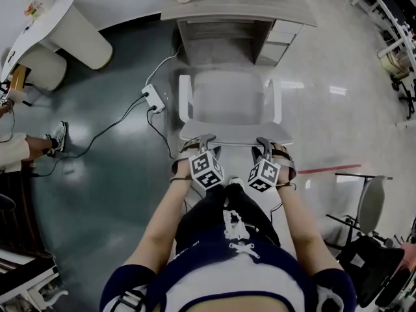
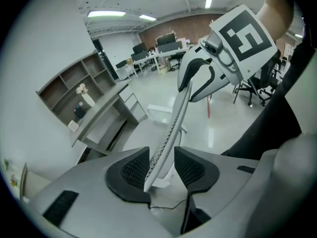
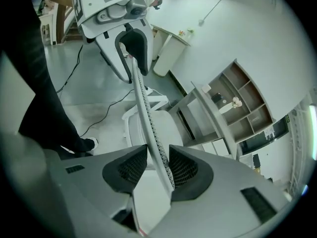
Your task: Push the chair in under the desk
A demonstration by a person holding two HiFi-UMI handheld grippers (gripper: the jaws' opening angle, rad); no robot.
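A white office chair stands in front of the grey desk, its seat facing the desk opening and partly under the front edge. My left gripper and right gripper sit side by side on the top edge of the chair's backrest. In the left gripper view, the thin mesh backrest runs between the jaws of the left gripper, with a gap beside it. In the right gripper view, the backrest likewise passes between the parted pads of the right gripper. Both are open.
A white power strip with black cables lies on the floor left of the chair. A drawer unit fills the desk's right side. A second chair stands at the right. A white round table and a seated person's leg are at the left.
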